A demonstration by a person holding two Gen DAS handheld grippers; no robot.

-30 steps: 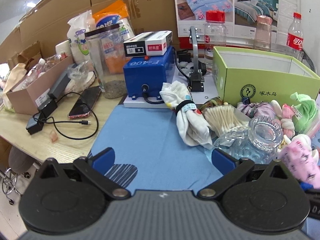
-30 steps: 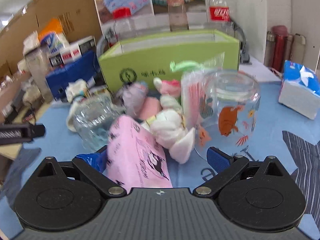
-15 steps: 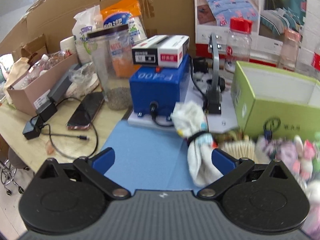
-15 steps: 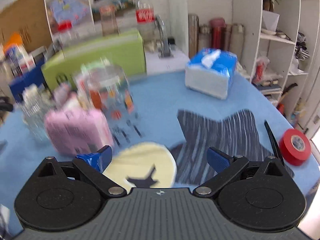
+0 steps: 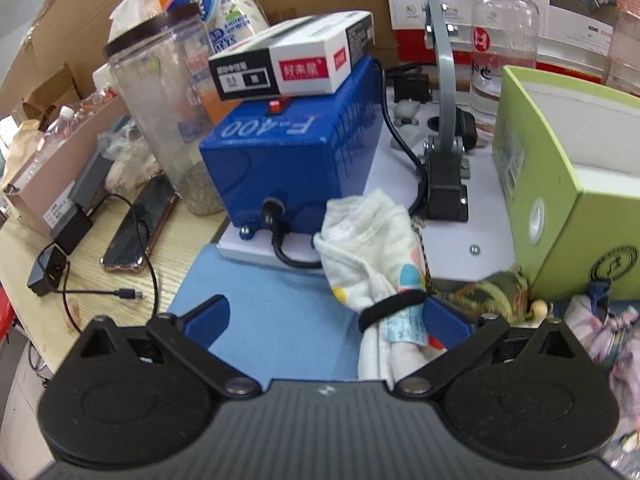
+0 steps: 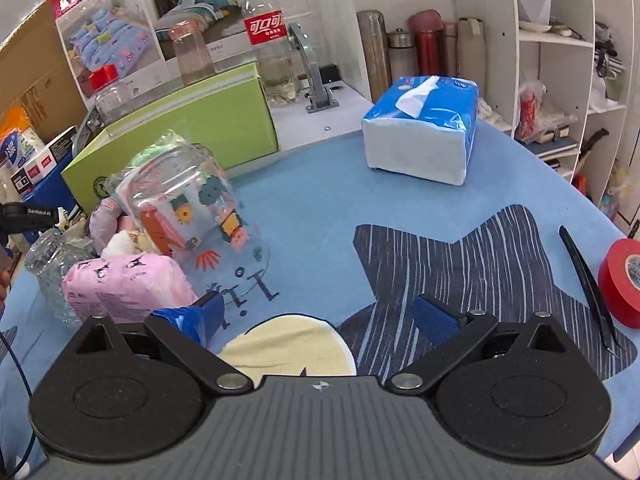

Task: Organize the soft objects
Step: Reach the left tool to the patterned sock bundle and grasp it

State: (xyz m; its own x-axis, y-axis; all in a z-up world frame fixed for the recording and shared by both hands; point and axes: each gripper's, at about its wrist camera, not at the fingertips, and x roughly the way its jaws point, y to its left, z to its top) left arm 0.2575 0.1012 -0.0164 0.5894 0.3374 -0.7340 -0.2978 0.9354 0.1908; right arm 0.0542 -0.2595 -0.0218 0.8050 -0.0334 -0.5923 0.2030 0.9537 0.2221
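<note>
A bundle of white socks (image 5: 380,264) with coloured dots and a black band lies on the blue cloth in the left wrist view. My left gripper (image 5: 324,316) is open; the socks sit just inside its right finger (image 5: 444,320). An open green box (image 5: 568,184) stands to the right, and shows in the right wrist view (image 6: 180,136) too. My right gripper (image 6: 316,314) is open and empty over the cloth. A pink tissue pack (image 6: 124,284) lies by its left finger, with small soft toys (image 6: 120,242) behind it.
A blue machine (image 5: 296,152) with a small box on it stands behind the socks. A printed glass (image 6: 188,220) and a clear jar (image 6: 52,264) stand among the soft things. A blue tissue pack (image 6: 424,128), black tweezers (image 6: 588,284) and red tape (image 6: 622,280) lie right.
My left gripper moved forward and left to the sock bundle, which now sits between its fingers. My right gripper drew back and swung right, away from the pink pack and the glass.
</note>
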